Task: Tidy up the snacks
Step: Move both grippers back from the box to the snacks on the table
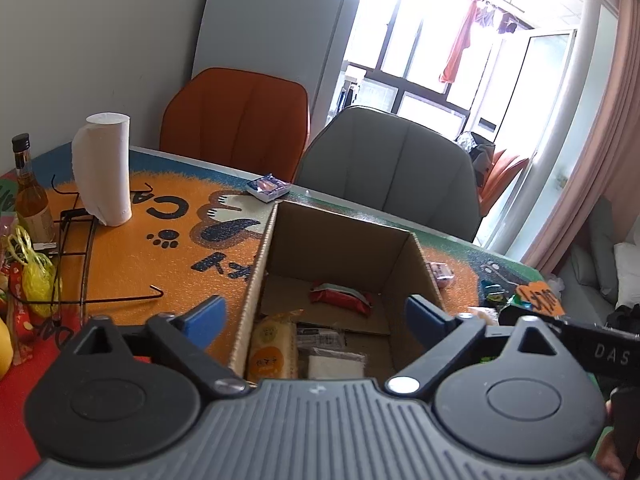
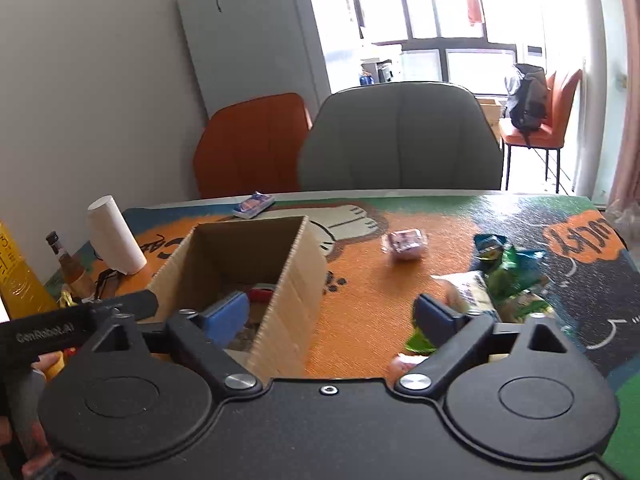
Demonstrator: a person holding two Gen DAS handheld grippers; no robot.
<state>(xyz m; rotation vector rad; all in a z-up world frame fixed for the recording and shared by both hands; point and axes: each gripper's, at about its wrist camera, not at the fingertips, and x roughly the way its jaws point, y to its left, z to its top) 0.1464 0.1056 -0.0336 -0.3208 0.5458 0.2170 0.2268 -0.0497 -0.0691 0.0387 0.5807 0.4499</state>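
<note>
Right wrist view showed both hand-held grippers, left (image 1: 312,314) and right (image 2: 334,314), gaping empty above the cardboard box (image 2: 280,280); next, I judged, came the green packets (image 2: 516,276) at two o'clock.

I see the open cardboard box (image 1: 340,240) in the middle of the left view, flaps up, holding a red packet (image 1: 340,298) lying flat toward its far end, a yellow-orange packet (image 1: 272,346) against its near left wall, and a white packet (image 1: 336,364) beside that. In the right view, a pink wrapped snack (image 2: 405,244) lies alone right of centre; green and white bags (image 2: 508,280) are heaped at the right. A blue-and-white packet (image 2: 254,205) rests beyond the box.
</note>
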